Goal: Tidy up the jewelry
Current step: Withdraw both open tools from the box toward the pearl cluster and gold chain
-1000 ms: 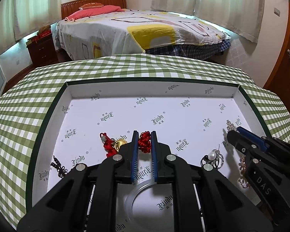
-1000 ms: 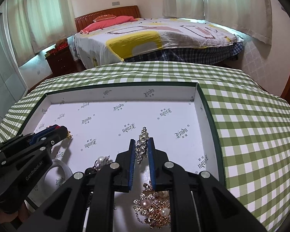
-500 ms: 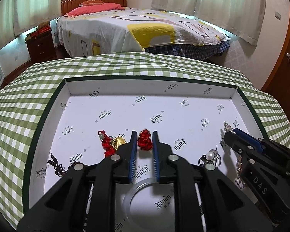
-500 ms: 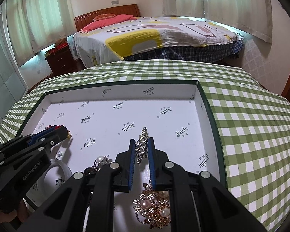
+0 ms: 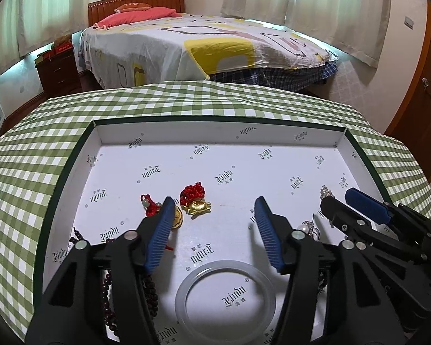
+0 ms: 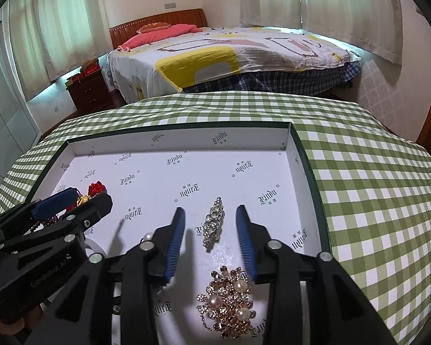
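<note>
In the tray, the charm lies left of the hairclip, bangle nearer.

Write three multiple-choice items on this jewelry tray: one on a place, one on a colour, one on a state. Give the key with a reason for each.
1. Where does the white bangle lie?
A. on the checked cloth outside the tray
B. on the tray floor, near edge
C. on the bed

2. What colour is the knotted cord on the gold charm?
A. red
B. blue
C. green

3. How does the right gripper stand to the rhinestone clip?
A. shut on it
B. jaws open, clip lying free between them
C. holding it above the tray

Key: B, the ring rests on the printed floor of the tray. A, the cord is bright red. B, the jaws have just been opening and gaps show on both sides of the clip, which lies on the tray floor.
</note>
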Demonstrator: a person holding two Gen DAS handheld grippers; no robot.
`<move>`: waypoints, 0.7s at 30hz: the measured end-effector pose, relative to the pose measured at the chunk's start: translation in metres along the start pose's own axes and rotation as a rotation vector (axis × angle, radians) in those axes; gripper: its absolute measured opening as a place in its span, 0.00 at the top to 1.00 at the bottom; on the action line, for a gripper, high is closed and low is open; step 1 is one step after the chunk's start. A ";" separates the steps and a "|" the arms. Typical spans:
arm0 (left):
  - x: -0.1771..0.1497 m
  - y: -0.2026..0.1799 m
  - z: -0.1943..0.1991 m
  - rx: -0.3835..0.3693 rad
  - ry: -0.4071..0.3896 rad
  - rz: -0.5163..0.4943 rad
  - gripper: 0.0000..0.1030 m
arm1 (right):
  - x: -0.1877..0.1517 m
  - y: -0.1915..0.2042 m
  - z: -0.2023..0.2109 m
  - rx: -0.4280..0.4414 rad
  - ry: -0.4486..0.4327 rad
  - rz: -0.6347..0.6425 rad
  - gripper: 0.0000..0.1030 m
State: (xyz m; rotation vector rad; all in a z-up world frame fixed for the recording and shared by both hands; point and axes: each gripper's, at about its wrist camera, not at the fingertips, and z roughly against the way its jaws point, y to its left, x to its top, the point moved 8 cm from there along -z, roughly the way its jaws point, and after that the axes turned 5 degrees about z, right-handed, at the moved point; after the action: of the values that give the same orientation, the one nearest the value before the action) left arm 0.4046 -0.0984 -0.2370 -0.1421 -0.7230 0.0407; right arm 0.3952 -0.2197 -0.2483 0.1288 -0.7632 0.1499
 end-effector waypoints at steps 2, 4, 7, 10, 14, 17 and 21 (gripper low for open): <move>0.001 0.000 0.002 0.002 -0.008 0.001 0.38 | 0.000 0.000 0.002 -0.002 -0.005 0.000 0.55; 0.002 0.000 0.005 0.009 -0.017 0.001 0.36 | 0.001 -0.001 0.004 -0.006 -0.009 -0.002 0.52; 0.005 0.002 0.012 0.022 -0.038 0.003 0.31 | 0.003 -0.004 0.009 -0.012 -0.023 -0.012 0.45; 0.009 0.005 0.020 0.030 -0.063 0.010 0.26 | 0.004 -0.007 0.016 -0.019 -0.037 -0.015 0.38; 0.012 0.010 0.030 0.034 -0.083 0.022 0.21 | 0.005 -0.009 0.024 -0.025 -0.050 -0.007 0.32; 0.014 0.012 0.040 0.031 -0.097 0.038 0.17 | 0.008 -0.010 0.032 -0.027 -0.062 -0.010 0.31; 0.016 0.015 0.057 0.038 -0.122 0.039 0.16 | 0.012 -0.010 0.049 -0.035 -0.089 -0.004 0.30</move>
State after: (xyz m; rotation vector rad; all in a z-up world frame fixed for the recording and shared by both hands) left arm 0.3796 -0.0754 -0.1865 -0.1177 -0.8412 0.1011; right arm 0.3726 -0.2364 -0.2054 0.1043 -0.8542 0.1280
